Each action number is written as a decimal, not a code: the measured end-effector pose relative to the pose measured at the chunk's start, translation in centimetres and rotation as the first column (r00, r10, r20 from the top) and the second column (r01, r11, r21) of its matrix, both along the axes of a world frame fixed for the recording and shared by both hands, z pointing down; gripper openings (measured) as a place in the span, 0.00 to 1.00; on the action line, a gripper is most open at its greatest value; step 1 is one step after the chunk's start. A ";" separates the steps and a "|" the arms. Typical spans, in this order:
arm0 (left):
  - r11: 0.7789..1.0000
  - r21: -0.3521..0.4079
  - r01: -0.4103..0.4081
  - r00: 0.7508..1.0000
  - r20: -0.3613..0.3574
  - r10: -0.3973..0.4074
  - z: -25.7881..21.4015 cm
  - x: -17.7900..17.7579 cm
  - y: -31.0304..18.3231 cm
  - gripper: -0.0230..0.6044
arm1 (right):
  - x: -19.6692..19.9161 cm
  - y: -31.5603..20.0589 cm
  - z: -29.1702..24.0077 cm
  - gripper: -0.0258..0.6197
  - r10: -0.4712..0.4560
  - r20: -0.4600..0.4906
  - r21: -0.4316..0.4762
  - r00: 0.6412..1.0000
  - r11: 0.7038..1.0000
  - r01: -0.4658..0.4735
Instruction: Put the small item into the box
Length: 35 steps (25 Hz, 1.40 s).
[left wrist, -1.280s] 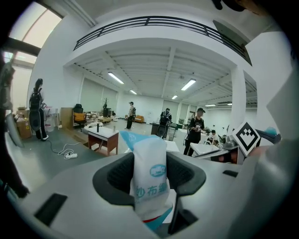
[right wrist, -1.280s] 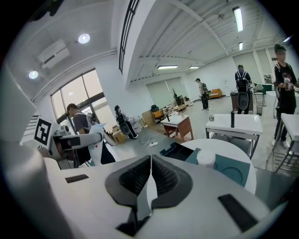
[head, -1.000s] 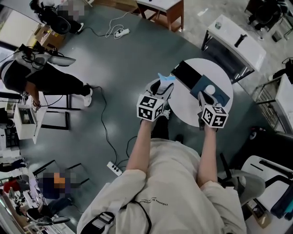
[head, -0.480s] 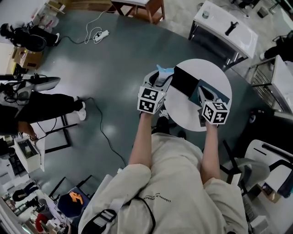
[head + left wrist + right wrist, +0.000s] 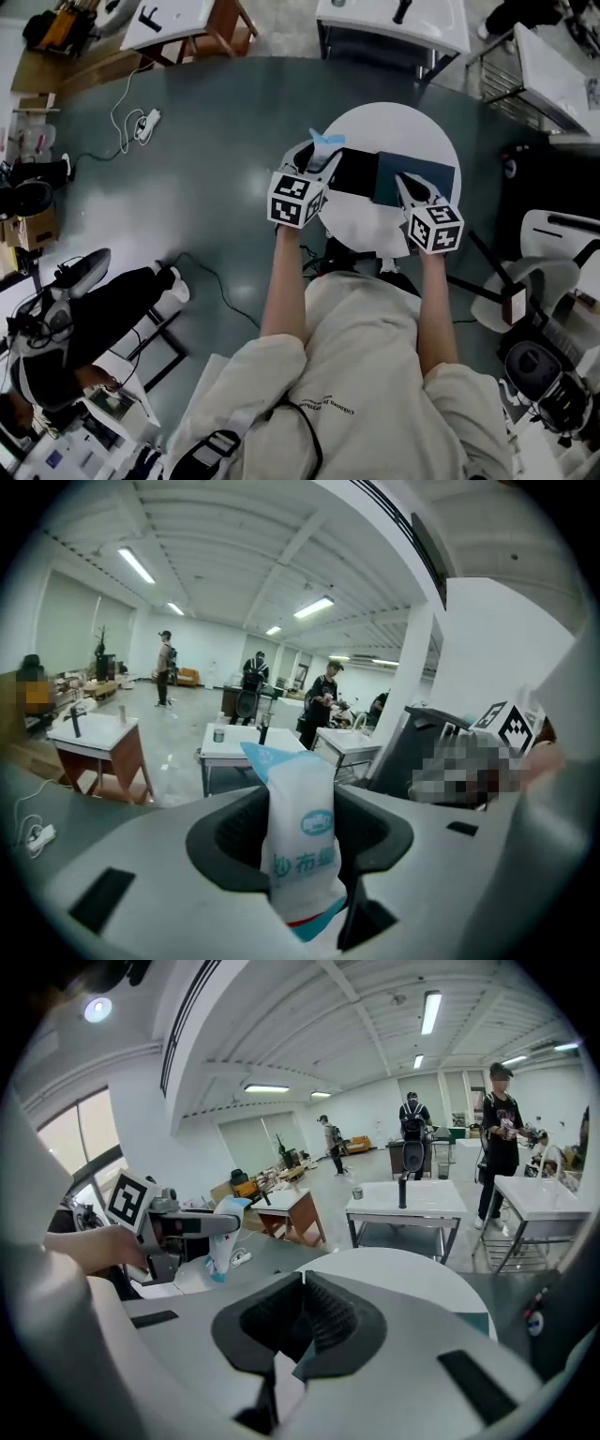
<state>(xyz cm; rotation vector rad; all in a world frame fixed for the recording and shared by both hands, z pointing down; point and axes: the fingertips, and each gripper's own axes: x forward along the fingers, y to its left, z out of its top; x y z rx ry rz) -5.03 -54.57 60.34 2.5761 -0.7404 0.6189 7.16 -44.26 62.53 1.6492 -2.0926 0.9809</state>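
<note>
My left gripper (image 5: 322,156) is shut on a small white packet (image 5: 324,141) with a blue top, held upright at the left edge of the round white table (image 5: 394,127). In the left gripper view the packet (image 5: 300,841) fills the gap between the jaws. A flat box lies on the table, with a black part (image 5: 354,173) and a teal part (image 5: 429,176). My right gripper (image 5: 405,185) hovers over the teal part, its jaws (image 5: 302,1283) shut with nothing between them. The right gripper view also shows the left gripper (image 5: 187,1226) and the packet (image 5: 223,1237) off to the left.
White tables (image 5: 394,17) stand behind the round one, with a wooden desk (image 5: 192,19) at the back left. A chair (image 5: 558,234) is to the right. A power strip with cable (image 5: 142,122) lies on the floor. A person (image 5: 94,323) sits at lower left.
The head view has swung round, so the table now sits straight ahead. Both grippers kept their places at the table; the left still holds the packet.
</note>
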 end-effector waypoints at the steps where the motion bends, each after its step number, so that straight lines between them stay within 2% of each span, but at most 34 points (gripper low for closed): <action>1: 0.999 -0.008 -0.032 0.999 0.003 0.032 0.6 0.9 -0.3 0.37 | 0.4 0.1 0.4 0.09 0.012 -0.004 -0.005 1.000 1.000 -0.012; 3: 0.995 -0.022 -0.101 0.995 0.014 0.102 1.9 2.5 -0.7 0.37 | 0.9 0.5 1.1 0.09 0.039 -0.006 -0.015 0.999 0.999 -0.039; 5: 0.980 -0.041 -0.193 0.980 0.034 0.195 3.6 3.8 -0.5 0.37 | 1.1 1.3 1.9 0.09 0.078 0.011 -0.024 0.997 0.997 -0.077; 7: 0.951 -0.073 -0.301 0.951 0.055 0.306 5.4 5.0 0.4 0.37 | 1.2 2.4 2.6 0.09 0.130 0.062 -0.034 0.990 0.991 -0.128; 9: 0.913 -0.106 -0.394 0.911 0.089 0.403 7.4 5.7 1.3 0.37 | 1.6 3.6 3.2 0.09 0.176 0.107 -0.051 0.979 0.984 -0.172; 12: 0.858 -0.161 -0.488 0.849 0.139 0.509 10.0 6.4 2.4 0.37 | 3.0 5.1 3.6 0.09 0.216 0.088 -0.079 0.972 0.975 -0.210; 18: 0.737 -0.272 -0.618 0.714 0.197 0.672 13.8 7.6 3.6 0.37 | 6.1 6.0 2.6 0.09 0.324 0.072 -0.061 0.943 0.946 -0.320; 22: 0.652 -0.376 -0.659 0.638 0.182 0.749 15.4 7.8 5.0 0.37 | 6.3 6.6 2.5 0.09 0.363 0.091 -0.069 0.927 0.931 -0.358; 25: 0.586 -0.424 -0.691 0.556 0.207 0.805 16.7 7.9 6.8 0.37 | 6.1 7.4 2.3 0.09 0.381 0.124 -0.066 0.916 0.925 -0.375; 29: 0.515 -0.468 -0.719 0.463 0.231 0.856 17.8 8.0 8.1 0.37 | 6.3 7.9 1.8 0.10 0.379 0.105 -0.058 0.919 0.925 -0.375; 32: 0.458 -0.484 -0.746 0.377 0.260 0.889 18.5 8.2 8.9 0.37 | 6.6 8.2 1.8 0.09 0.389 0.100 -0.061 0.916 0.921 -0.385; 35: 0.421 -0.491 -0.763 0.301 0.307 0.903 19.4 8.2 9.3 0.37 | 6.5 8.9 1.9 0.09 0.390 0.090 -0.058 0.916 0.921 -0.386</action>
